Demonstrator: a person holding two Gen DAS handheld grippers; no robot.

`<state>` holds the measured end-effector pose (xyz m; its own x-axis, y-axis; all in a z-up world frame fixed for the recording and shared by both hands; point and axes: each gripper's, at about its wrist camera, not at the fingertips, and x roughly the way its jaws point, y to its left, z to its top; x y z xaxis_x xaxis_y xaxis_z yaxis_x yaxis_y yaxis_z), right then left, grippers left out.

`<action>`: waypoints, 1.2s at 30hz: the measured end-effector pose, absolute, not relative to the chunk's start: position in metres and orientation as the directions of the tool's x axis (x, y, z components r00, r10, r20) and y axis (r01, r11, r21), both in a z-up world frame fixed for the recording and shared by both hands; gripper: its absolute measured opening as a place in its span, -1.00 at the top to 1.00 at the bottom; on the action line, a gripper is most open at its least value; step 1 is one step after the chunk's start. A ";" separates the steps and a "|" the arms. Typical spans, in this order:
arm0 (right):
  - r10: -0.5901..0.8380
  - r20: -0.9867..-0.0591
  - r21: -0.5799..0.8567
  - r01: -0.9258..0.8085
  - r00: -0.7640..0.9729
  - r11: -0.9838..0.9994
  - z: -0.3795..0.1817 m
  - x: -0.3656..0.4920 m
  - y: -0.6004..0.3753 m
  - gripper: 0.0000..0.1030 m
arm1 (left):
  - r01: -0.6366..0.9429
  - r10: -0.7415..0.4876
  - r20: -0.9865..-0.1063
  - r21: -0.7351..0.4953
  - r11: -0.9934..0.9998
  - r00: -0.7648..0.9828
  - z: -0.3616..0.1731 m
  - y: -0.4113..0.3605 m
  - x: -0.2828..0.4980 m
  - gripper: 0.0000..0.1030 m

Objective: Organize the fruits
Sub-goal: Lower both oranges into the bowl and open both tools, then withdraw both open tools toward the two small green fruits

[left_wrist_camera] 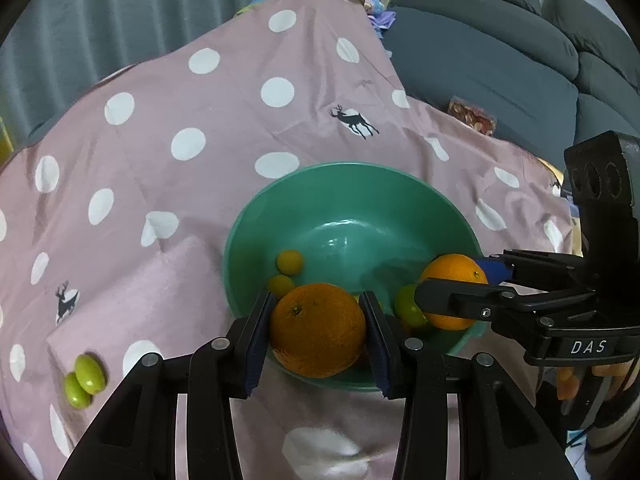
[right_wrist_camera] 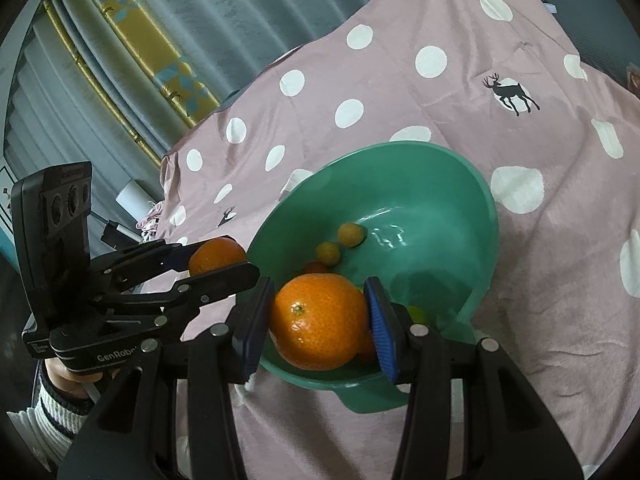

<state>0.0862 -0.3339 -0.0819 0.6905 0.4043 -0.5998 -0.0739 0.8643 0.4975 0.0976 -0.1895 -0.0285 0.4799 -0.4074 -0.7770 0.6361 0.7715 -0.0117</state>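
each hand-held gripper pinches 1 orange over the green bowl (left_wrist_camera: 348, 184): left hand-held gripper (left_wrist_camera: 318, 334), right hand-held gripper (right_wrist_camera: 320, 320). green fruit (left_wrist_camera: 408, 310) half hidden behind a finger.

Two wrist cameras look steeply down, close over the green bowl (left_wrist_camera: 348, 200) on the polka-dot cloth (left_wrist_camera: 160, 120), one from each side; both views share it.
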 end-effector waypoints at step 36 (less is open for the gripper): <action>0.328 -0.632 0.387 -0.081 0.703 0.919 -0.066 0.091 -0.311 -0.13 | 0.545 -0.392 -0.731 -0.033 0.838 0.558 -0.020 -0.148 0.107 -0.36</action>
